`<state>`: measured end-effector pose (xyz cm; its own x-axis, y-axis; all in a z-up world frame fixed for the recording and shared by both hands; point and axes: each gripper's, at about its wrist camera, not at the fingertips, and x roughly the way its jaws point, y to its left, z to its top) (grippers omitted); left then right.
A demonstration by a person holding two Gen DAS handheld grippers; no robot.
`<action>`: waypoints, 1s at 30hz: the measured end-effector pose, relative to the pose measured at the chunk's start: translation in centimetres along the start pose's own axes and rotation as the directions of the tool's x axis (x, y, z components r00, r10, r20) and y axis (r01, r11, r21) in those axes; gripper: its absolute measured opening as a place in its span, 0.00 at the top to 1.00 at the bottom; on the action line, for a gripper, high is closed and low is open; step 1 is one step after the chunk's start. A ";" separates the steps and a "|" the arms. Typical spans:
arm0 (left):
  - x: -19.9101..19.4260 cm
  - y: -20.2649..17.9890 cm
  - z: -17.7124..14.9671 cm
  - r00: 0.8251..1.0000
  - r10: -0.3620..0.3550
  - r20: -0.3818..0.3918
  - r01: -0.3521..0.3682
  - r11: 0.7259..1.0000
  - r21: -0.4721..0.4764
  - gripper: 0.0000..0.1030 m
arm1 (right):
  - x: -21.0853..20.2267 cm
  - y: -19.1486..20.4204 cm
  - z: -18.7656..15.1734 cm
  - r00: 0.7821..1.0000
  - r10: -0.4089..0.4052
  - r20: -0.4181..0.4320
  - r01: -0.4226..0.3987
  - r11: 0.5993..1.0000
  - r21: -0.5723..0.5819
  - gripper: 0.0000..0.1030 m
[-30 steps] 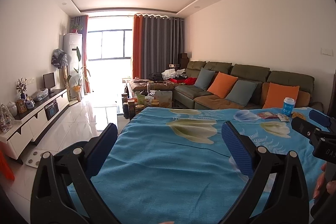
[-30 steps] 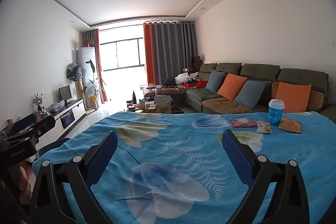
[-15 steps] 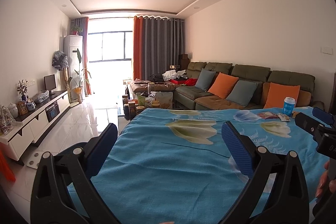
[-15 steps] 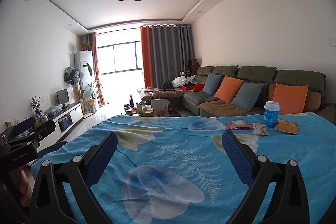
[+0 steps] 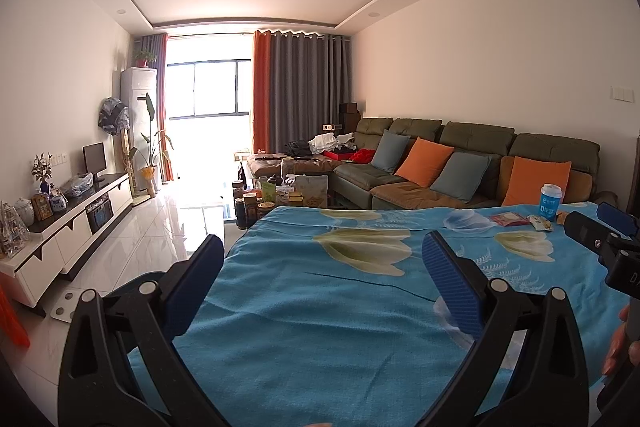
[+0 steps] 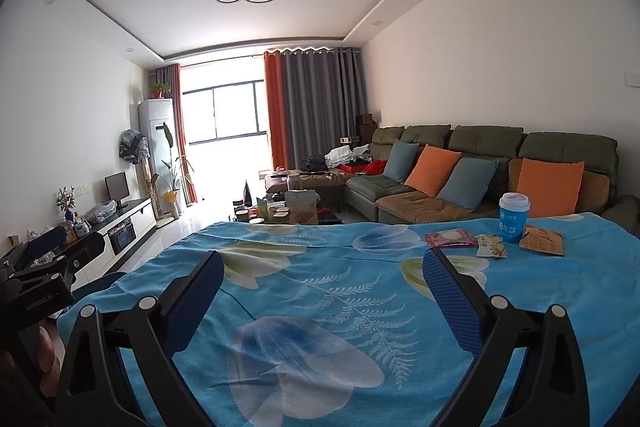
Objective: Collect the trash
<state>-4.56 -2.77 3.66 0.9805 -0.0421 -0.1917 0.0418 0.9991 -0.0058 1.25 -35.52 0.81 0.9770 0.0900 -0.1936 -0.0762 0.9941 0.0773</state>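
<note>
Trash lies at the far right of a table covered by a blue flowered cloth [image 6: 320,307]: a blue paper cup with a white lid [image 6: 513,217], a red-and-white wrapper [image 6: 450,238], a small snack packet [image 6: 492,246] and a brown packet [image 6: 541,241]. The cup [image 5: 552,201] and the red wrapper [image 5: 509,218] also show in the left wrist view. My right gripper [image 6: 320,267] is open and empty over the cloth, short of the trash. My left gripper [image 5: 320,259] is open and empty over the cloth's left part.
A green sofa [image 6: 480,163] with orange and blue cushions runs behind the table. A cluttered coffee table [image 5: 280,191] stands beyond the table's far edge. A white TV cabinet [image 5: 68,227] lines the left wall over a glossy tiled floor [image 5: 160,227].
Both views have shifted slightly, and the trash now sits a little lower in the right wrist view. Both grippers stay open and empty.
</note>
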 end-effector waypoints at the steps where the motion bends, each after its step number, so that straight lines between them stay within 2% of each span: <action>1: 0.0 0.0 0.0 1.000 0.000 -0.001 0.000 1.000 0.000 0.06 | 0.1 0.0 0.0 1.000 -0.001 -0.001 0.001 1.000 0.001 0.07; 30: 0.3 -0.1 -0.2 1.000 -0.002 -0.006 0.002 1.000 0.004 0.06 | -0.1 -0.2 -0.1 1.000 -0.008 -0.003 0.008 1.000 0.004 0.07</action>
<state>-4.32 -2.85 3.40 0.9793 -0.0444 -0.1973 0.0448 0.9990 -0.0021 1.18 -35.69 0.72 0.9770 0.0818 -0.1971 -0.0671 0.9945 0.0799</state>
